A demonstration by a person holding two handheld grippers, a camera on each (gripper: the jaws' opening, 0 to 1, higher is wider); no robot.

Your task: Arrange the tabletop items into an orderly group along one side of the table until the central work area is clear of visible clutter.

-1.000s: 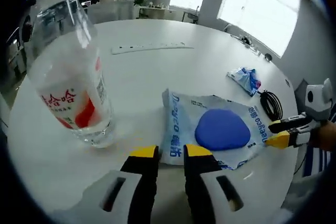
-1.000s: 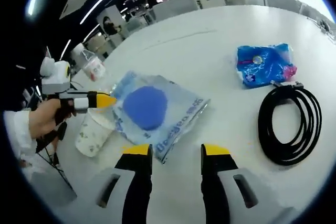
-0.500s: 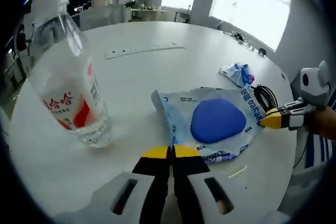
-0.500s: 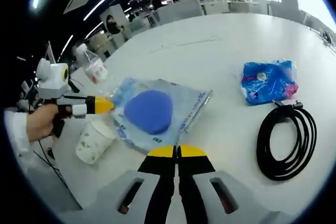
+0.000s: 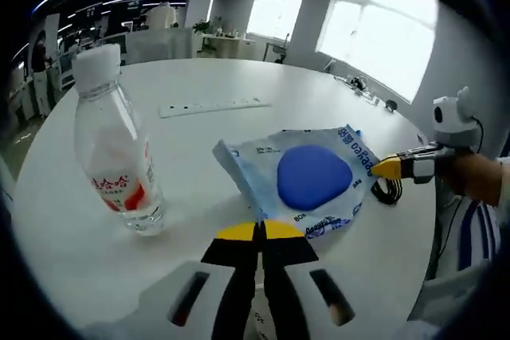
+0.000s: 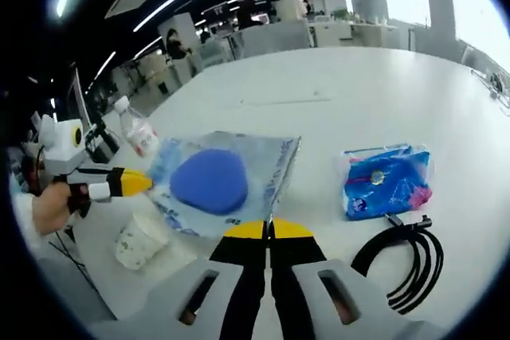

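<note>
Both claws are pinched tight on opposite edges of the clear plastic bag with the blue round pad inside (image 5: 312,179), which hangs stretched between them just above the round white table (image 5: 199,141). The left claw (image 5: 260,231) grips its near edge, the right claw (image 6: 268,230) the other. To the left of the bag stands an upright clear water bottle with a red label (image 5: 114,153). A crumpled paper cup (image 6: 137,238) lies near the left claw, and a blue snack packet (image 6: 385,181) rests beside a coiled black cable (image 6: 401,258) on the right. A long white power strip (image 5: 211,106) lies farther off.
</note>
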